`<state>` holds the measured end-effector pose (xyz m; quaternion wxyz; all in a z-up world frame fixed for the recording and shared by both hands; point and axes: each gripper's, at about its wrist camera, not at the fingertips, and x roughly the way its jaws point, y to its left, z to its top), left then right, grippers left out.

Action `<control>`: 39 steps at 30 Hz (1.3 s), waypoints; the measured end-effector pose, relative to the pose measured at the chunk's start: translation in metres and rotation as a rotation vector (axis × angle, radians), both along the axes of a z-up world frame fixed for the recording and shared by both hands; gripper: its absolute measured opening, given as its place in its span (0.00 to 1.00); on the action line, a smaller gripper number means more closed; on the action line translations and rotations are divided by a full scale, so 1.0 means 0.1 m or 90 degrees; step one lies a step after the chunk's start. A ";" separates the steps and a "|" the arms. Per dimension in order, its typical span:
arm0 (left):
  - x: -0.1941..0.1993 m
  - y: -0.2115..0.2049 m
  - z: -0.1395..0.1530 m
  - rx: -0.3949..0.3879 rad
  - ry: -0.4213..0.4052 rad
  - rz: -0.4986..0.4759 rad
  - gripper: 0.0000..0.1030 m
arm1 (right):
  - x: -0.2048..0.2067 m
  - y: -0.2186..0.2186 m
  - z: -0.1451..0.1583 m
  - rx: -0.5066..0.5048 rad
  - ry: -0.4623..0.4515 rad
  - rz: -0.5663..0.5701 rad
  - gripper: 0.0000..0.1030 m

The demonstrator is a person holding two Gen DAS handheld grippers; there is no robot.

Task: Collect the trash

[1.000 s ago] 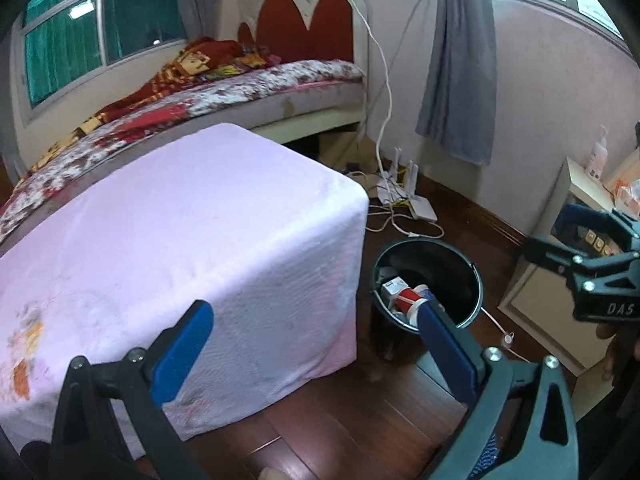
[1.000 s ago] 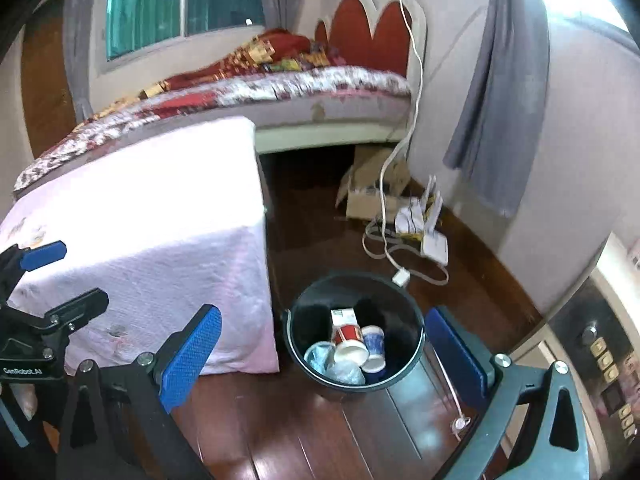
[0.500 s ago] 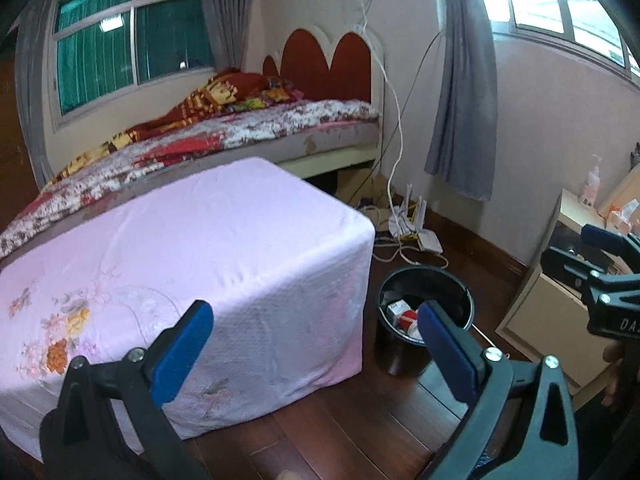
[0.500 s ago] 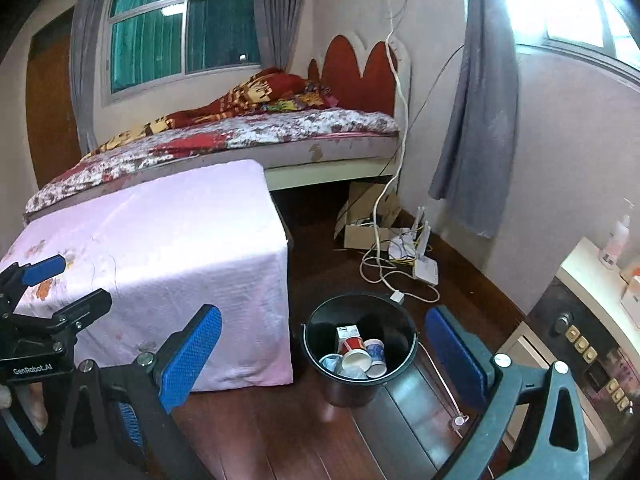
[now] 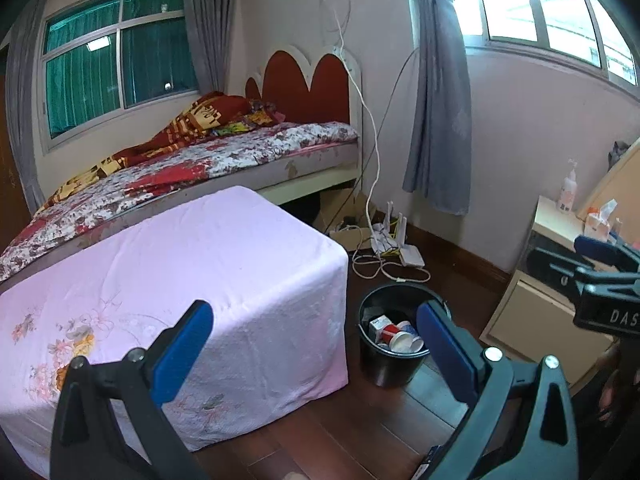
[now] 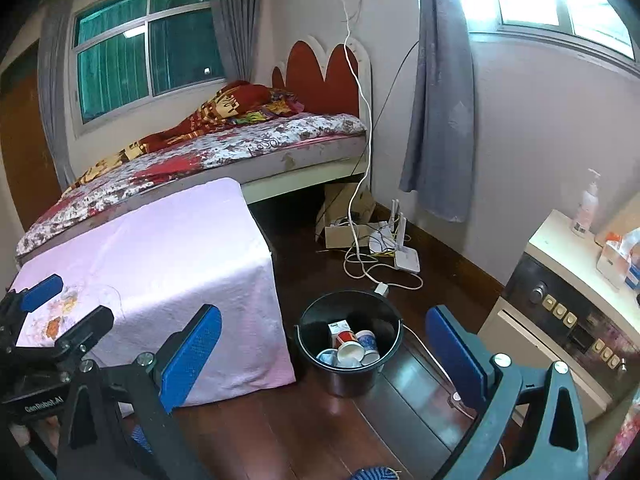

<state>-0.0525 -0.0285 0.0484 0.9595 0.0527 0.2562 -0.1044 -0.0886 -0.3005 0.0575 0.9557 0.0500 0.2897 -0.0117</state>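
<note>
Both grippers are held up above the wooden floor (image 6: 320, 432) with nothing between their blue pads. The left gripper (image 5: 316, 344) has its jaws spread wide, one pad over the pink cloth at 8 o'clock in its view and the other at 4 o'clock, overlapping the near rim of the bin (image 5: 394, 372). The right gripper (image 6: 324, 350) is likewise spread wide and empty, its pads flanking the bin (image 6: 344, 380), which stands at 6 o'clock in that view. The bin is black and round, on the floor just beside the corner of the table (image 6: 168, 264), whose pink cloth hangs down to the floor. The trash (image 6: 352, 348) lies inside the bin: several paper cups, one red-and-white and one blue-patterned, and a small carton standing against the far wall. Behind the table, toward 11 o'clock, is a bed (image 5: 224, 156) with a flowered cover. At 1 o'clock from the bin a router (image 6: 404, 254) and loops of white cable (image 6: 360, 268) lie on the floor. A cabinet (image 6: 560, 320) stands at 3 o'clock with a pump bottle (image 6: 585, 208) on top.
</note>
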 end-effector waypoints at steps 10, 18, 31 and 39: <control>0.02 0.01 0.03 -0.004 0.002 -0.004 0.99 | 0.00 0.06 0.07 -0.015 0.003 0.009 1.00; 0.00 -0.03 0.03 -0.006 0.000 0.000 0.99 | 0.00 0.08 0.09 -0.017 0.000 0.012 1.00; 0.00 -0.06 0.06 -0.003 -0.006 0.005 0.99 | 0.00 0.09 0.11 -0.018 0.000 0.013 1.00; 0.01 -0.08 0.07 -0.003 -0.007 0.004 0.99 | 0.00 0.08 0.12 -0.018 0.000 0.012 1.00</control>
